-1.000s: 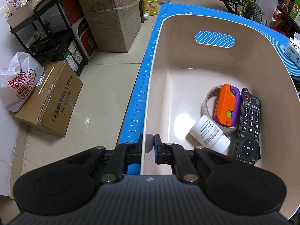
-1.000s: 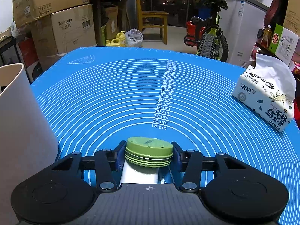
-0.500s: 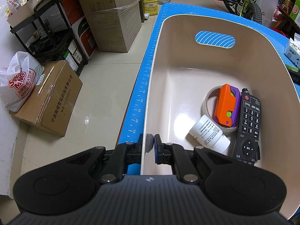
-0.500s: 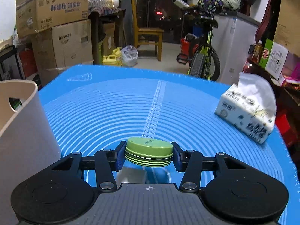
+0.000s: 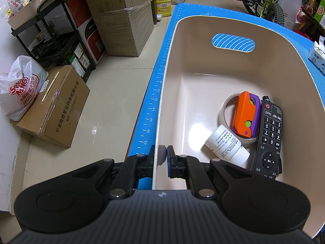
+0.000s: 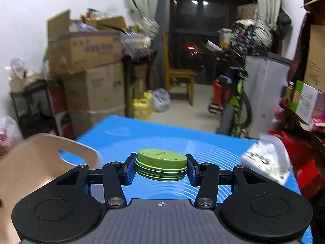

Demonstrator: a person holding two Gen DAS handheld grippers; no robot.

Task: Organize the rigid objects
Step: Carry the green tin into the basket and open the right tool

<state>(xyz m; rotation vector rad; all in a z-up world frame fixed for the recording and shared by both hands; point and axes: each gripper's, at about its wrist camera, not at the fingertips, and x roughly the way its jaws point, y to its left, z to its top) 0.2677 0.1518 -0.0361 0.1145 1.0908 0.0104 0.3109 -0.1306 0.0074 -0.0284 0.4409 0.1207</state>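
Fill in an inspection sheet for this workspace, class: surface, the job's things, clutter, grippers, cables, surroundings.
Surface: blue mat with white rings, covering the table.
Job's things: beige bin holding a tape roll, an orange and purple toy, a white bottle lying on its side and a black remote; green tin held above the mat.
Clutter: tissue pack on the mat's right side.
Grippers: left hand-held gripper shut on the bin's near wall; right hand-held gripper shut on the tin.
Cables: nothing seen.
Surroundings: cardboard boxes, black rack, white bag, bicycle, wooden chair.
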